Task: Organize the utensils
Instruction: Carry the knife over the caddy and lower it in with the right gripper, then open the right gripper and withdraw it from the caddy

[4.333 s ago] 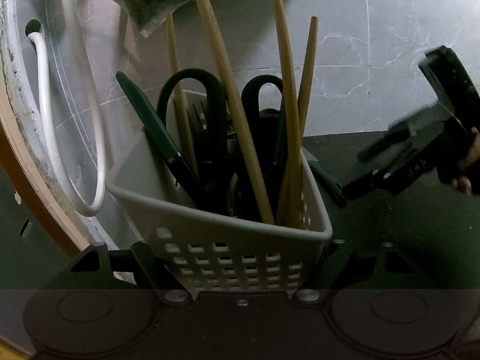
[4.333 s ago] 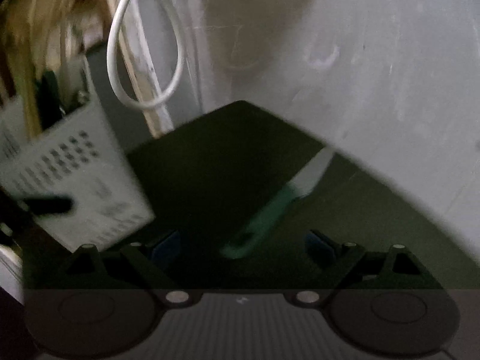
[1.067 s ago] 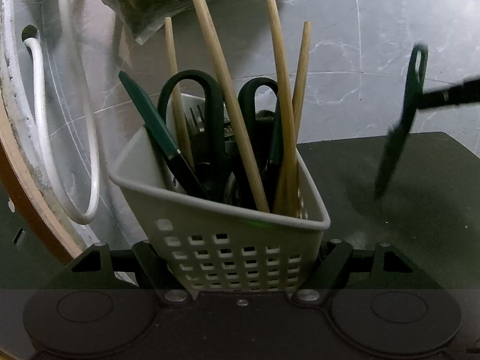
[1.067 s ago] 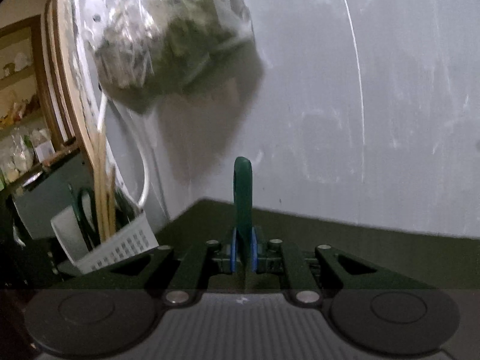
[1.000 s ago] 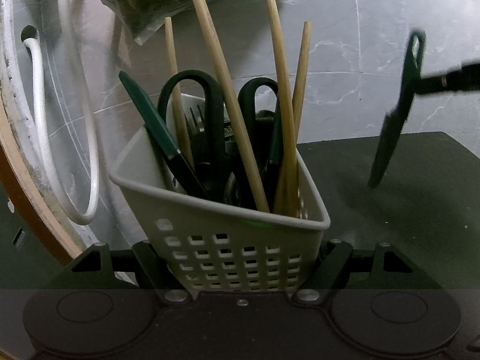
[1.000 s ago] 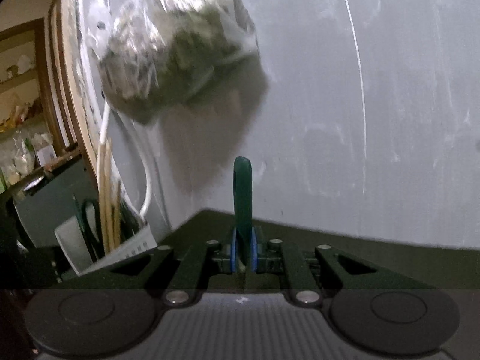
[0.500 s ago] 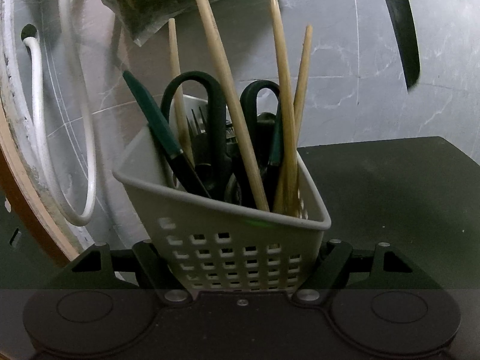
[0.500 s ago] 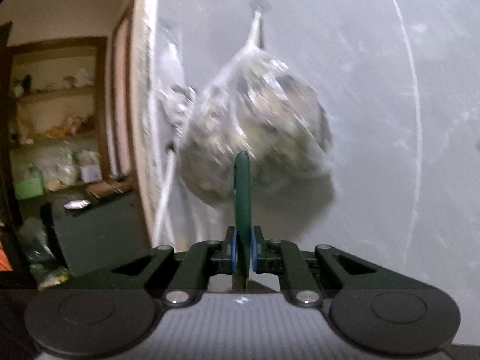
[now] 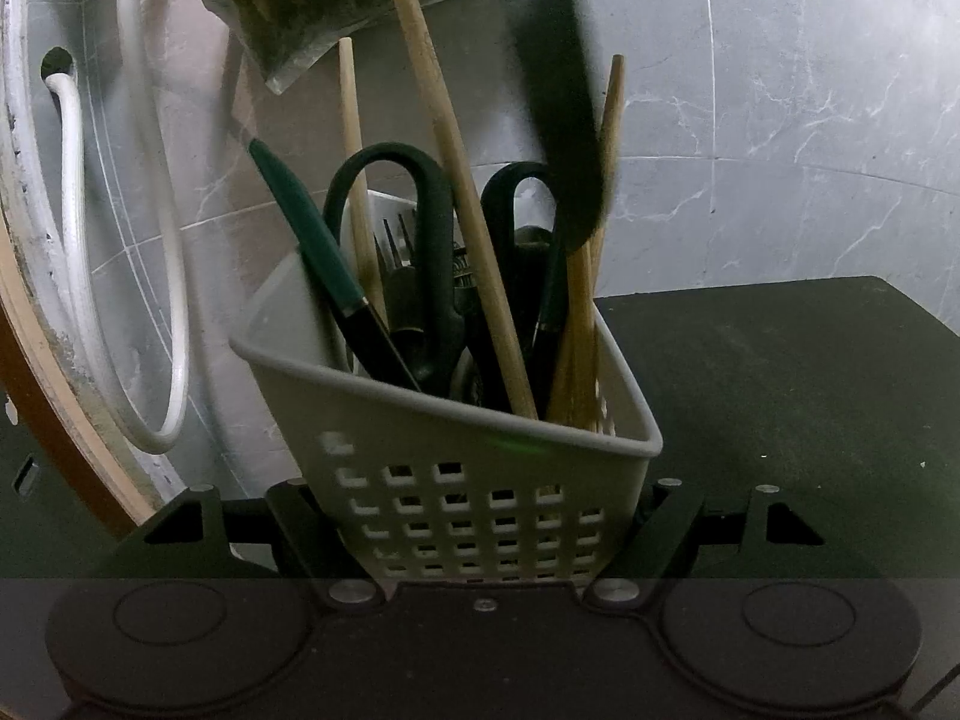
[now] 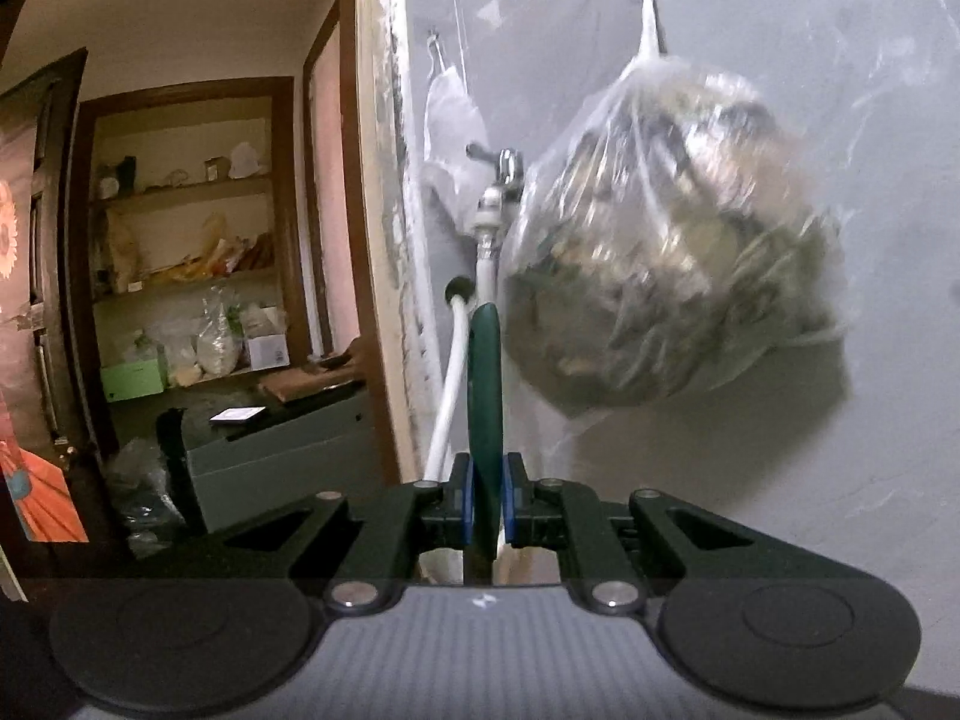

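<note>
A white perforated basket (image 9: 420,399) stands on the dark counter, with my left gripper (image 9: 483,531) shut on its lower sides. Inside stand long wooden handles (image 9: 462,198), black scissors (image 9: 420,228), a green-handled knife (image 9: 306,228) and a fork. My right gripper (image 10: 485,504) is shut on a second green-handled knife (image 10: 485,384), handle end up. In the left wrist view its dark blurred blade (image 9: 564,120) hangs point-down over the basket's right side, the tip among the utensil tops.
A clear bag of greens (image 10: 666,264) hangs on the marble wall above the basket, beside a tap (image 10: 498,180) and a looping white hose (image 9: 156,240). Dark counter (image 9: 780,390) stretches to the right. A doorway with shelves (image 10: 192,240) lies left.
The held knife rose from low at the right, swung left and now hangs over the basket. The right wrist view turned toward the bag and doorway. The basket stayed put.
</note>
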The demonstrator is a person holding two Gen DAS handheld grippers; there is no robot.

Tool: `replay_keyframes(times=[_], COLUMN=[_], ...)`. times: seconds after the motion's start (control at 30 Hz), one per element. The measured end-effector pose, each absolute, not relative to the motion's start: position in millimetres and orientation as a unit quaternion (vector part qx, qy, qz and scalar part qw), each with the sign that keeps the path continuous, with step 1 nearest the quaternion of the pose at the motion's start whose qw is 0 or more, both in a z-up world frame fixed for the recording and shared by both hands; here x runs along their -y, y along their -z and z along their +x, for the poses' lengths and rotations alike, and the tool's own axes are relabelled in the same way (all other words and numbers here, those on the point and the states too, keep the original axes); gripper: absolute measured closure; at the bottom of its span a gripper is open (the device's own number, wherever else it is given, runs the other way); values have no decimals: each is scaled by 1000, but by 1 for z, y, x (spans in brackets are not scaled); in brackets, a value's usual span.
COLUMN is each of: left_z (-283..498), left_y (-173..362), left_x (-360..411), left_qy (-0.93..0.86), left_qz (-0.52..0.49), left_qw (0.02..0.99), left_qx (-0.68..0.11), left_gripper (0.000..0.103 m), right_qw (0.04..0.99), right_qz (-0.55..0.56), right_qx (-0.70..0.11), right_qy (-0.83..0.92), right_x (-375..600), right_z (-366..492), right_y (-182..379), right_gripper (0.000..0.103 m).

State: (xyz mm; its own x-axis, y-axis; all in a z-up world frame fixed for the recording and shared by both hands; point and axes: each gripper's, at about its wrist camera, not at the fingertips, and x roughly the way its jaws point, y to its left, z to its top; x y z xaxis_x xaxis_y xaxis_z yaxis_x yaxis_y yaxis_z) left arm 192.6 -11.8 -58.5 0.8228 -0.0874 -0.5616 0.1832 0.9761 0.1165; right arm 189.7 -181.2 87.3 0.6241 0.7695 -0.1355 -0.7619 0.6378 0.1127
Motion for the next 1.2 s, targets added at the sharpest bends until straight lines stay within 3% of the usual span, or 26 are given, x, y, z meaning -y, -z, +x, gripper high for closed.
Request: replay_keyframes(times=[0.13,0.23,0.53,0.83,0.97,1.2], left_z=[192,193,193,192,191,189], left_y=[58,58,59,58,57,57], left_x=[12,12,13,14,16,18], left_qy=[71,71,71,68,66,60], left_qz=[83,83,83,82,81,81], left_qw=[951,951,951,951,951,952], left_qx=[-289,-289,-290,-289,-289,-290], left_gripper=[25,25,25,25,25,25], right_qw=[900,898,893,902,914,928], right_qz=[24,29,33,54,71,89], right_qx=[-106,-124,-167,-153,-155,-173], right_qy=[-423,-421,-416,-401,-369,-318], right_x=[172,170,170,192,209,234], right_z=[193,195,192,179,177,172], right_y=[-69,-57,-30,-36,-36,-26], right_gripper=[92,98,98,94,83,55])
